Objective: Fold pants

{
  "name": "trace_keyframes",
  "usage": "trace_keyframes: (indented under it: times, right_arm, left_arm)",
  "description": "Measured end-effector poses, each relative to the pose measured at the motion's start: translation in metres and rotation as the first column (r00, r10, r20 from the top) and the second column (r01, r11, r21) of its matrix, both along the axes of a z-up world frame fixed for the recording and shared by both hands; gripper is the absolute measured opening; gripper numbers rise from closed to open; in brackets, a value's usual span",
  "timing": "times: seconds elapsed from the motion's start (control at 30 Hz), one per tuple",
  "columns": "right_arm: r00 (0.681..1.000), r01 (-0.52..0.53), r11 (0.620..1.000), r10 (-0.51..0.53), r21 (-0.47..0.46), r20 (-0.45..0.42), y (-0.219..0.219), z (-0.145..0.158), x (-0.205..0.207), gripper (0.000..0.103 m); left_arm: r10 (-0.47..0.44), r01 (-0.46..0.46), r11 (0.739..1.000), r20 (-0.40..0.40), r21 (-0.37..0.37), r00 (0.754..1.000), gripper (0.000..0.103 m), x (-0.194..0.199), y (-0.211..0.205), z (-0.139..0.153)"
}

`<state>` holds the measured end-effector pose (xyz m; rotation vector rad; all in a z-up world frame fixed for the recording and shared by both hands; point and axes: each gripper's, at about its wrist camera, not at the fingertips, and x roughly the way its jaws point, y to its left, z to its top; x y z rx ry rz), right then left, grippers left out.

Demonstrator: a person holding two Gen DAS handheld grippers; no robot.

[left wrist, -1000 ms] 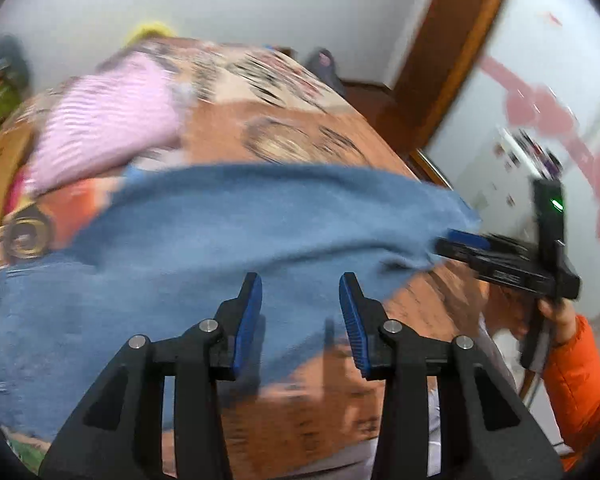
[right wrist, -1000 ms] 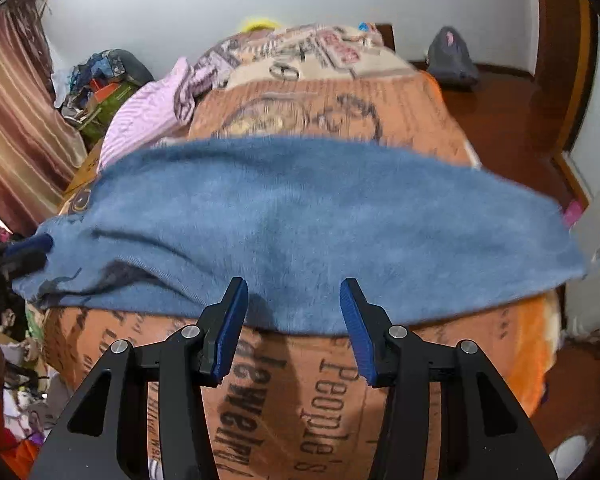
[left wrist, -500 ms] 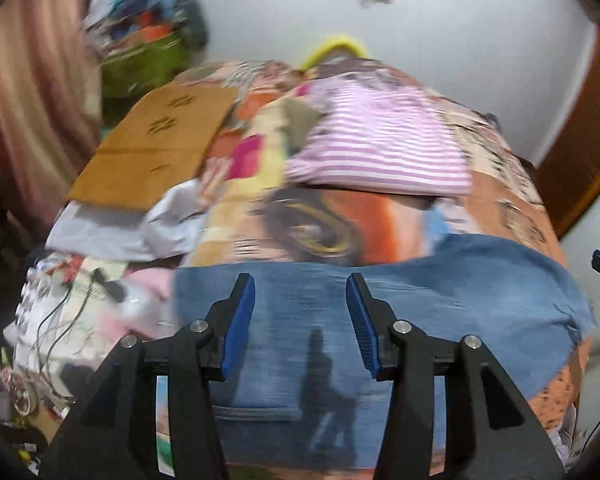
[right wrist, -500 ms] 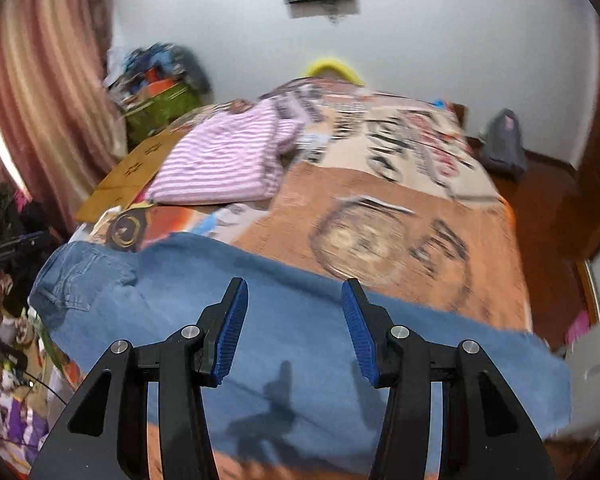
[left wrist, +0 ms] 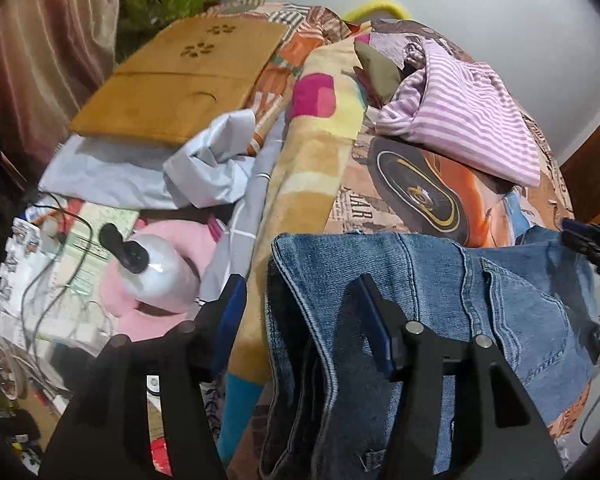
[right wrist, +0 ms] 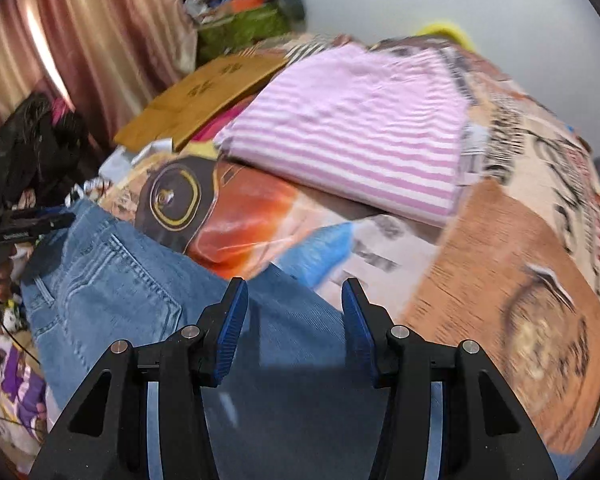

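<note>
On a cluttered bed (right wrist: 500, 288) spread with a printed blanket, blue jeans (left wrist: 440, 304) lie along the near edge, seemingly folded lengthwise, further folds remaining, as the just-widened left gripper (left wrist: 304, 320) straddles their waistband and the right gripper (right wrist: 292, 320) hovers open, empty.

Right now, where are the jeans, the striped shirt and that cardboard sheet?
jeans (left wrist: 440, 280): left wrist view, on the denim near the back pocket.
striped shirt (right wrist: 360, 140): right wrist view, middle of the folded top.
cardboard sheet (left wrist: 180, 76): left wrist view, its flat middle.
</note>
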<state>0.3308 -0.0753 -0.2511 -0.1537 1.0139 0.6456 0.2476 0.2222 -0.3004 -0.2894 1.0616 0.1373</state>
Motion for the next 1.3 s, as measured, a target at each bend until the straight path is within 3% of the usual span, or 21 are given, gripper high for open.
trace_keyframes:
  times: [0.13, 0.23, 0.4, 0.47, 0.5, 0.57, 0.6, 0.7, 0.8, 0.9, 1.03, 1.1, 1.2, 1.3]
  right_arm:
    - [0.997, -0.043, 0.998, 0.04, -0.052, -0.067, 0.018, -0.022, 0.016, 0.045]
    - [0.992, -0.053, 0.998, 0.049, -0.037, -0.114, 0.019, -0.032, 0.02, 0.047]
    - [0.987, -0.053, 0.999, 0.054, 0.007, -0.151, 0.013, -0.034, 0.019, 0.035]
    - [0.99, -0.052, 0.999, 0.053, 0.013, -0.133, 0.012, -0.032, 0.017, 0.028]
    - [0.992, -0.052, 0.999, 0.053, 0.009, -0.117, 0.012, -0.03, 0.016, 0.026]
    - [0.996, -0.056, 0.998, 0.056, 0.008, -0.072, 0.01, -0.025, 0.01, 0.017]
    - [0.997, -0.056, 0.998, 0.056, 0.006, -0.058, 0.009, -0.022, 0.009, 0.014]
    - [0.999, -0.041, 0.999, 0.041, 0.015, 0.003, 0.004, -0.01, 0.005, 0.005]
    - [0.998, -0.029, 0.999, 0.027, 0.031, 0.063, 0.001, 0.002, 0.004, 0.001]
    - [0.994, -0.028, 0.999, 0.023, 0.046, 0.109, 0.001, 0.014, 0.005, 0.001]
    - [0.999, -0.033, 0.995, 0.031, 0.097, 0.022, -0.001, 0.018, 0.02, 0.003]
    - [0.998, -0.046, 0.997, 0.048, 0.062, -0.028, 0.001, 0.012, 0.026, 0.011]
    - [0.993, -0.081, 0.997, 0.08, -0.01, -0.084, 0.008, -0.004, 0.03, 0.032]
    - [0.972, -0.132, 0.991, 0.122, -0.036, -0.203, 0.014, -0.028, 0.037, 0.036]
  left_arm:
    - [-0.025, 0.025, 1.0, 0.0, -0.016, 1.0, 0.056, 0.003, -0.002, -0.001]
    - [-0.058, 0.059, 0.998, 0.021, -0.034, 0.998, 0.056, 0.005, -0.005, 0.003]
    - [-0.065, 0.066, 0.997, 0.014, -0.041, 0.998, 0.055, 0.012, -0.009, -0.002]
    - [-0.073, 0.075, 0.995, 0.027, -0.071, 0.997, 0.041, 0.012, -0.008, -0.003]
    - [-0.088, 0.092, 0.99, 0.041, -0.103, 0.995, 0.029, 0.012, -0.009, -0.002]
    - [-0.082, 0.088, 0.992, 0.062, -0.095, 0.995, 0.022, 0.01, -0.012, 0.002]
    - [-0.088, 0.093, 0.993, 0.07, -0.075, 0.994, 0.013, 0.009, -0.015, 0.004]
    - [-0.078, 0.078, 0.997, 0.096, 0.004, 0.992, 0.002, 0.004, -0.022, 0.015]
    - [-0.061, 0.057, 0.998, 0.132, 0.033, 0.989, 0.002, -0.001, -0.021, 0.028]
    - [-0.048, 0.045, 0.999, 0.143, 0.028, 0.989, 0.002, -0.002, -0.017, 0.034]
    - [-0.055, 0.051, 0.998, 0.122, 0.036, 0.991, 0.002, -0.003, -0.018, 0.03]
    - [-0.064, 0.059, 0.997, 0.115, 0.047, 0.991, 0.002, -0.005, -0.021, 0.027]
    - [-0.07, 0.065, 0.997, 0.115, 0.042, 0.991, 0.002, -0.01, -0.024, 0.024]
    - [-0.074, 0.07, 0.997, 0.107, 0.037, 0.991, 0.002, -0.016, -0.026, 0.019]
